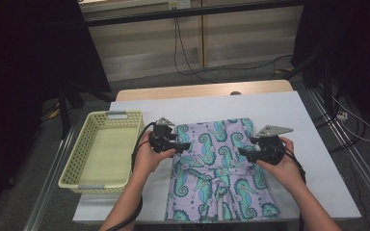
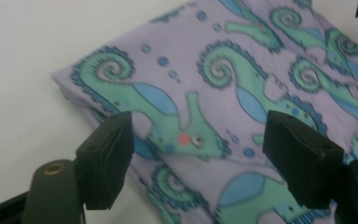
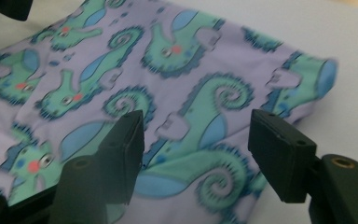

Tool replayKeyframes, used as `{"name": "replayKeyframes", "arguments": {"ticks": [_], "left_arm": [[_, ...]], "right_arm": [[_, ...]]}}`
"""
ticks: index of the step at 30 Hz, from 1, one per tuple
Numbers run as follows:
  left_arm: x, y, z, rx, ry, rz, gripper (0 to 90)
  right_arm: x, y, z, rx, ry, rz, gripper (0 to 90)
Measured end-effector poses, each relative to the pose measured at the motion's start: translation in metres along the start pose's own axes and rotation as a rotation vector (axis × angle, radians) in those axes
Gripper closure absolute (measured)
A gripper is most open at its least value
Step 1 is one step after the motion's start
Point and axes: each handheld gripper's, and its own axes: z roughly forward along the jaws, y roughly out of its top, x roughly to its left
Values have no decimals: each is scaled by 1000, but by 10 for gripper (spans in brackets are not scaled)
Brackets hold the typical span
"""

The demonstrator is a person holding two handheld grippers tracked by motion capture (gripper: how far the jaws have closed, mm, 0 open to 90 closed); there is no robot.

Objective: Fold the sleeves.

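A folded lilac cloth [image 1: 219, 168] printed with green seahorses lies on the white table [image 1: 289, 110] near its front edge. My left gripper [image 1: 179, 144] hovers at the cloth's left edge, jaws apart, nothing pinched between them. In the left gripper view the cloth [image 2: 223, 93] lies below the left gripper [image 2: 200, 154], whose jaws stand wide. My right gripper [image 1: 243, 152] hangs over the cloth's right edge, also open. The right gripper view has the cloth's folded corner [image 3: 307, 79] beyond the right gripper [image 3: 198, 149], with no fabric held.
A pale yellow perforated basket [image 1: 79, 156] stands on the table's left end, beside my left hand. Bare white tabletop lies behind and to the right of the cloth. Cables run across the floor beyond the table.
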Motion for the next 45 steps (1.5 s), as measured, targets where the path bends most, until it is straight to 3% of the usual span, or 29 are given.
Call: {"name": "replayKeyframes", "arguments": {"ticks": [4, 9, 11, 14, 17, 21, 24, 28, 36, 38, 45], "left_arm": [[-9, -10, -2, 5, -15, 36, 236], [-18, -21, -8, -37, -33, 62, 231], [-22, -25, -8, -32, -42, 76, 226], [-29, -30, -8, -30, -63, 87, 230], [-34, -33, -8, -37, -71, 121, 252], [-39, -35, -9, -37, -99, 139, 303], [-45, -39, -7, -31, -113, 145, 348], [-51, -41, -5, -16, -150, 165, 373], [-44, -46, -1, 12, -134, 135, 459], [-45, -46, -1, 24, -121, 152, 496], [-47, -48, 1, 47, -90, 154, 608]], "right_arm": [[11, -10, -4, 26, 36, -15, 361], [24, -18, -11, 45, 71, -49, 366], [27, -21, -13, 56, 75, -65, 369], [27, -24, -16, 64, 71, -67, 377], [28, -29, -21, 71, 27, -80, 383], [26, -34, -22, 56, 26, -64, 420], [22, -34, -18, 41, 53, -35, 480], [24, -33, -16, 43, 62, -55, 509], [26, -38, -14, 60, 75, -56, 522], [27, -38, -13, 65, 79, -56, 524], [27, -39, -9, 78, 86, -45, 531]]}}
